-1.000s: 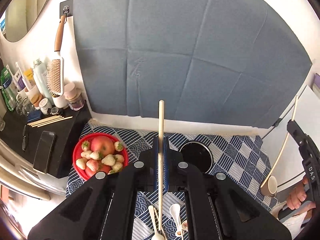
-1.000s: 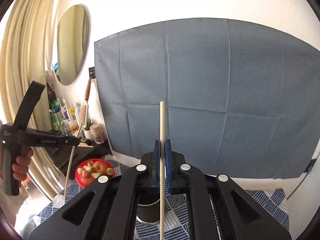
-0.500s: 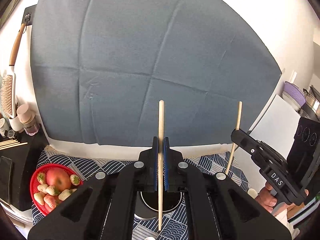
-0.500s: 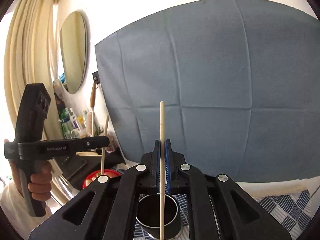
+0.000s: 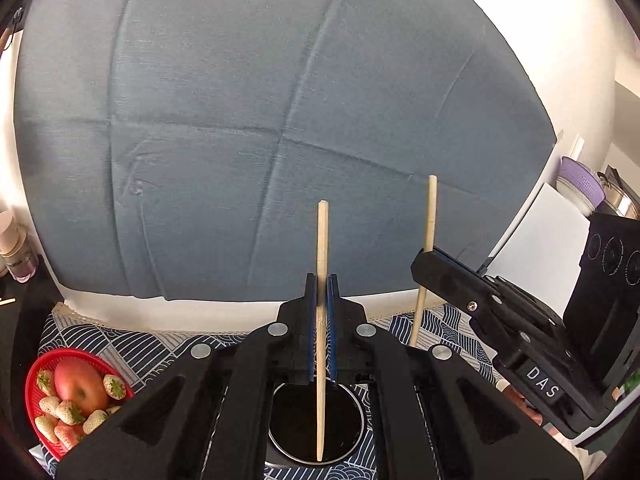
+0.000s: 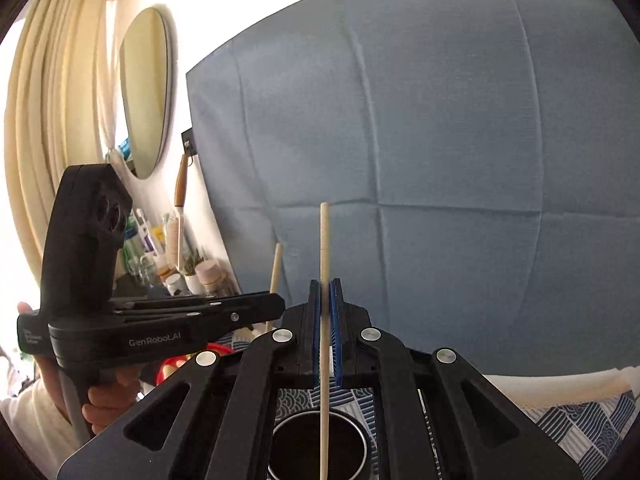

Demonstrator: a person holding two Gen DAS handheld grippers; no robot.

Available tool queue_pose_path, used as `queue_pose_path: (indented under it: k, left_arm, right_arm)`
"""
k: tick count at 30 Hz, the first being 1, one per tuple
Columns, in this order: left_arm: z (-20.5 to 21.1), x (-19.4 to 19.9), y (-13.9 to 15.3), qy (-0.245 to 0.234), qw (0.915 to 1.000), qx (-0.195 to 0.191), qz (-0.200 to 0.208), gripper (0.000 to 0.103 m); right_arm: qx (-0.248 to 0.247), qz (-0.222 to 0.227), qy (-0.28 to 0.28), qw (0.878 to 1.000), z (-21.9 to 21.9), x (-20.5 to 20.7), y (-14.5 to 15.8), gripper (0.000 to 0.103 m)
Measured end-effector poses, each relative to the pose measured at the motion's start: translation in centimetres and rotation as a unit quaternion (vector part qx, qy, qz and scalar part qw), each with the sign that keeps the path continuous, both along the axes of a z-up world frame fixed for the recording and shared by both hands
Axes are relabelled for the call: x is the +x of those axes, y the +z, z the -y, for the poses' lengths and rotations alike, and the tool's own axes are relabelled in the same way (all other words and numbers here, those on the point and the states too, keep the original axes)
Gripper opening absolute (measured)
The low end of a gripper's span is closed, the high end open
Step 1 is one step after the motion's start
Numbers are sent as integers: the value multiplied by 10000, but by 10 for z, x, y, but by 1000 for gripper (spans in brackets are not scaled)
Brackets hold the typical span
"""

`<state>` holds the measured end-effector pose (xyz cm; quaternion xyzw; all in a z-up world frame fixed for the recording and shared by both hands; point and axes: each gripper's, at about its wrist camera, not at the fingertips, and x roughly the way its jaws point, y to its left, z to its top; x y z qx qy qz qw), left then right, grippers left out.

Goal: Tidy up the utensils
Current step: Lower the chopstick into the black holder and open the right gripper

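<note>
Left gripper (image 5: 321, 280): clamped on an upright wooden chopstick (image 5: 322, 320), whose lower tip now hangs over the mouth of the dark round cup (image 5: 316, 424); a second ago the cup stood ahead and to the right.

Right gripper (image 6: 327, 284): clamped on a second chopstick (image 6: 325, 320), upright, above the same cup (image 6: 320, 448), which has drawn closer under it.

Red fruit basket (image 5: 36, 372): now at the left view's lower left edge of the patterned bench cloth (image 5: 132, 348).

The two grippers sit nearer each other than before. Blue backdrop (image 5: 280, 120) fills more of both views.
</note>
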<state>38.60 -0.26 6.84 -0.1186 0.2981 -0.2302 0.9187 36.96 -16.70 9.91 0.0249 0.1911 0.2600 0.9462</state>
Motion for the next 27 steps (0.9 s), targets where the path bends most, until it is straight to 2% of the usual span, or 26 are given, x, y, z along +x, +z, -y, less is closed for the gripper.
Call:
queue_pose_path:
  k: [4,11,17,21,27]
  left_arm:
    - [0,4,-13,56,10000,-62,-2,5]
    - [1,9,-40,42,9995,-93,-314,5]
    - [2,4,-50,-14,9991,19,-413,5]
    - [-1,0,-54,-56,9988,-45,-491,5]
    - [-2,-13,-55,-53,9984,54,-556,5]
  right_arm:
    - [27,-197,-11,9998,-3,8,-13,5]
    - [18,-506,-8,9987,-5,16,-37,5]
    - [-99,-688,-28,9976,-5,15,-54,5]
    - [-61,-751,5,9972,-3,14,-53,5]
    - [-176,-748,-38,9970,-3,5,-53,5]
